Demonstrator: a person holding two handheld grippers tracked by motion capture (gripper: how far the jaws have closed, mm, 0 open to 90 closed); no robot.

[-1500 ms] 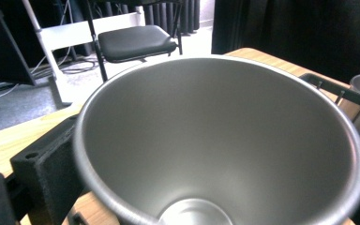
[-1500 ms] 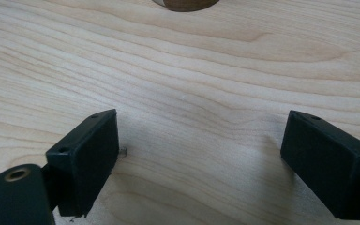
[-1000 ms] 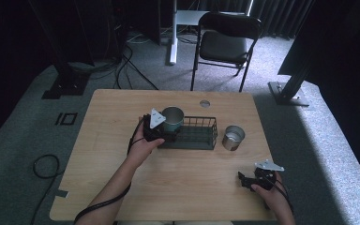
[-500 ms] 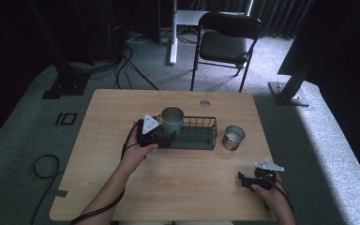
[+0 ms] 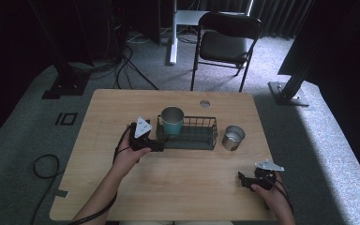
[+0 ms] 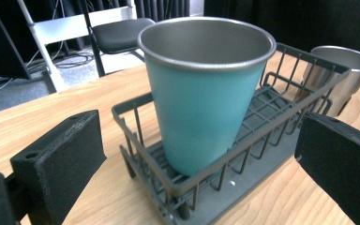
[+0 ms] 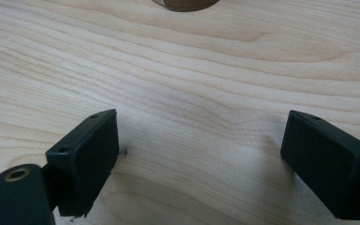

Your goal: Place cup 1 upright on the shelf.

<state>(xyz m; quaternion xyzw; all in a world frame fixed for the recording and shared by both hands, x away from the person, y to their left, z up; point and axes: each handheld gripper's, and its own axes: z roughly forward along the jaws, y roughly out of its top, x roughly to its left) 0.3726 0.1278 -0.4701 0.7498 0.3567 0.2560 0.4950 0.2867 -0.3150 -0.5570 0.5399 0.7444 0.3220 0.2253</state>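
Dim studio surroundings, with a folding chair (image 5: 228,42) and cables on grey carpet, frame a light wooden table (image 5: 122,197) where a person works with two hand-held grippers. At the middle of the table a teal metal cup (image 5: 172,120) stands upright inside the left end of a dark wire basket (image 5: 201,136). Over the last second the left gripper (image 5: 160,143) has drawn back from the cup toward the person's left, and it now sits just off the basket's left end, its jaws spread wide with nothing between them; in the left gripper view they flank the basket corner without touching the cup. That retreat suggests the cup has been let go and its placement in the basket is finished. A plain steel cup (image 5: 233,137) stands on the bare table just beside the basket's right end, and is probably the next thing to go in. The right gripper (image 5: 243,179) rests low near the table's front right corner, well apart from both cups, unmoved over that second, its jaws likewise parted over bare wood.
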